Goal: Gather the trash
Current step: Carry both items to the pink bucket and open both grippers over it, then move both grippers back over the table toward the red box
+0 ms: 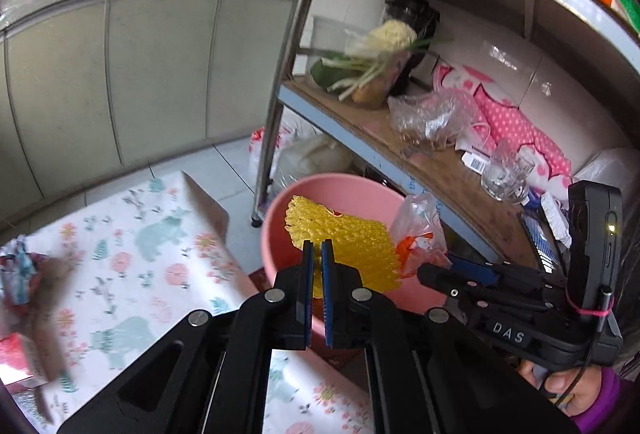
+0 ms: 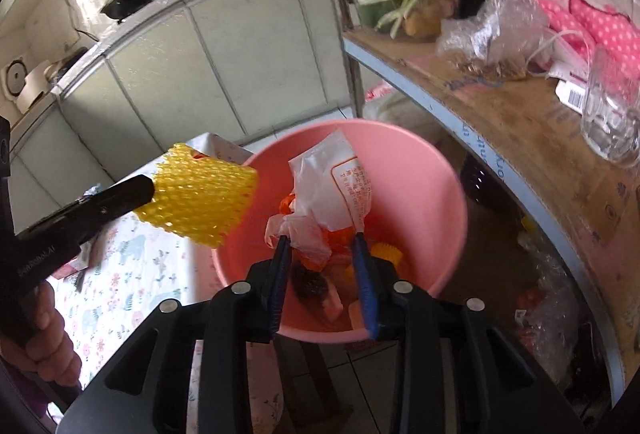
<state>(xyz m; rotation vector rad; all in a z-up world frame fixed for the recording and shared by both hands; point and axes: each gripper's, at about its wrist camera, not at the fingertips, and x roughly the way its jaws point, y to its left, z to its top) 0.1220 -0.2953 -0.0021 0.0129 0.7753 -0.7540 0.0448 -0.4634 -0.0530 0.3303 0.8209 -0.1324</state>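
Over pink bucket (image 2: 432, 186): left tongs (image 1: 317, 248) clamp yellow mesh (image 1: 352, 238); right tongs (image 2: 320, 240) apart, plastic wrapper (image 2: 332, 190) between (right view only)

A floral-clothed table (image 1: 132, 242) bears crumpled wrappers (image 1: 18, 266) at nine o'clock; the shelf (image 1: 452, 170) at two o'clock carries bags (image 1: 436, 118) and a glass (image 1: 504, 174).

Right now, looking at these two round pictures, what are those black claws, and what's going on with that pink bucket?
They are hand-held grippers, one in each of a person's hands, each with a camera looking along its fingers; each picture is one gripper's view. The left gripper is shut on a yellow foam net, beside the pink bucket. The right gripper is over the bucket with a white plastic wrapper between its parted fingers. A flower-patterned tablecloth lies left of the bucket.
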